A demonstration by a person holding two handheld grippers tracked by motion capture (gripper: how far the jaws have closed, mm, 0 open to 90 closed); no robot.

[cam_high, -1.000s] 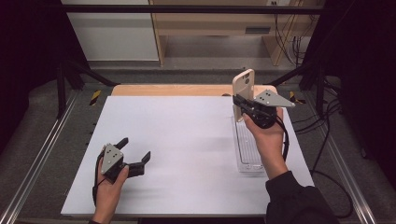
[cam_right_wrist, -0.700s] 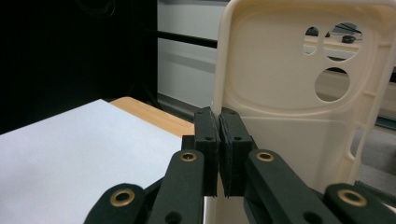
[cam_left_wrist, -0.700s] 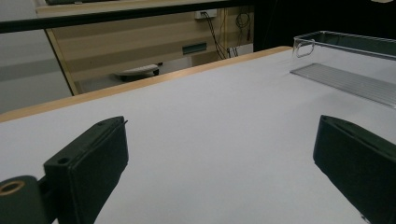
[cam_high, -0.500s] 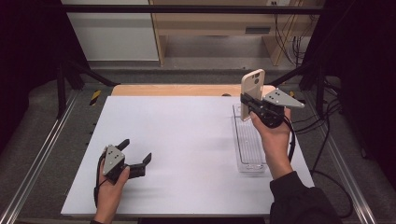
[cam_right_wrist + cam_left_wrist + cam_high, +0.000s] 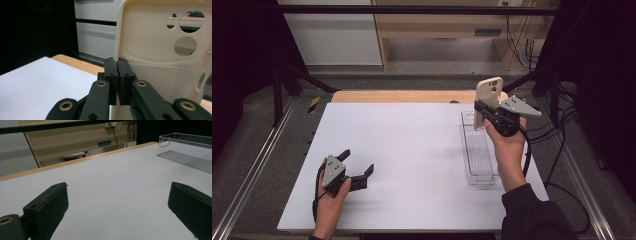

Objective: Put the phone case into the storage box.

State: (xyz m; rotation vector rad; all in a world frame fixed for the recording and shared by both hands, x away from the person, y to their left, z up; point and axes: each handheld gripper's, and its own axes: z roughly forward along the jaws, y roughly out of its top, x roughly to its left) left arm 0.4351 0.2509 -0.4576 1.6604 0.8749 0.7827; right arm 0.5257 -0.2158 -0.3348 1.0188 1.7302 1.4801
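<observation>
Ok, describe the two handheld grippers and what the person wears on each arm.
Both are black two-jaw tools. The left gripper has blocky black jaws, a grey three-cornered plate on top and a black cable looping under the hand. The right gripper carries the same kind of grey plate; its black linkage arms have brass-coloured pivot rings, and a black cable trails down past the wrist. The right arm wears a dark long sleeve.

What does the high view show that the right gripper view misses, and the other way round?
High view: the person's two hands, the left gripper with fingers apart over the white table, and the clear tray below the right gripper. Right gripper view: up close, its fingers pinched shut on the edge of the cream phone case, whose camera holes show. Both: that case, those fingers and the white table.
</observation>
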